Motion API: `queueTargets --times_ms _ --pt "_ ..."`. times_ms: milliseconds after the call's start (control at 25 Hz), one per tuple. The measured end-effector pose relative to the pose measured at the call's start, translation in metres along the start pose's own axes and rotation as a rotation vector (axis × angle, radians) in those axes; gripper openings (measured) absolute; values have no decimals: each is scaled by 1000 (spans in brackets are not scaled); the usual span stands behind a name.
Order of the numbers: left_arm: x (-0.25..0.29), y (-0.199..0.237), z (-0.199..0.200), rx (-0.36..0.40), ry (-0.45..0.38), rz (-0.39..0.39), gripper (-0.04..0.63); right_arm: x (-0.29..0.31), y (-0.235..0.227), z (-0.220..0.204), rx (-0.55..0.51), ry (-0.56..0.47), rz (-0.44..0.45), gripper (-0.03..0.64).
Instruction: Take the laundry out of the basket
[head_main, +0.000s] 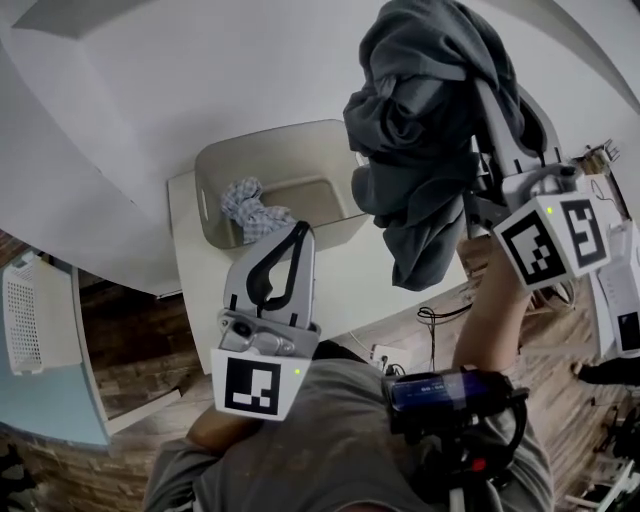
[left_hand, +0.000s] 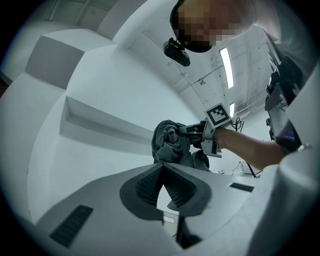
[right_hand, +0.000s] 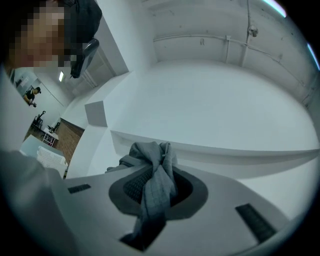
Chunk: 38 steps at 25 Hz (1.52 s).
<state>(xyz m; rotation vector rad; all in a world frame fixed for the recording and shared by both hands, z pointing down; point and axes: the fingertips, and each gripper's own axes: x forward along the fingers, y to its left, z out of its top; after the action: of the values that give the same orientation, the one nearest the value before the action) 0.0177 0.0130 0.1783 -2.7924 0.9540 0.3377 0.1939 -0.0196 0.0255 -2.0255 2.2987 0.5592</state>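
Clamping down on a bunched gray garment (head_main: 430, 130), the right gripper (right_hand: 156, 182) has its fingers nearly together, with a twisted fold of the cloth pinched between the pads and spilling over both sides. The garment hangs at the upper right of the head view, clear of the basket (head_main: 290, 155), above it and to its right. The left gripper (head_main: 290, 240) sits at lower centre, its fingers closed tip to tip on nothing and pointing toward the basket. Inside the basket, at its left end, lies a blue-checked cloth (head_main: 250, 208), just beyond those fingertips.
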Motion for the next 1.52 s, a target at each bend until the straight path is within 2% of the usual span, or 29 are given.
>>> queueTargets --times_ms 560,880,1160,1520 --pt "10 -42 -6 -5 13 -104 8 -73 -31 -59 18 90 -132 58" --pt "29 -39 -23 -4 37 -136 8 -92 -33 -149 69 219 -179 58" --pt "40 -29 -43 -18 61 -140 8 -100 -16 -230 93 338 -178 58" --pt "47 -13 -49 -34 91 -137 8 -105 -3 -292 143 449 -196 58"
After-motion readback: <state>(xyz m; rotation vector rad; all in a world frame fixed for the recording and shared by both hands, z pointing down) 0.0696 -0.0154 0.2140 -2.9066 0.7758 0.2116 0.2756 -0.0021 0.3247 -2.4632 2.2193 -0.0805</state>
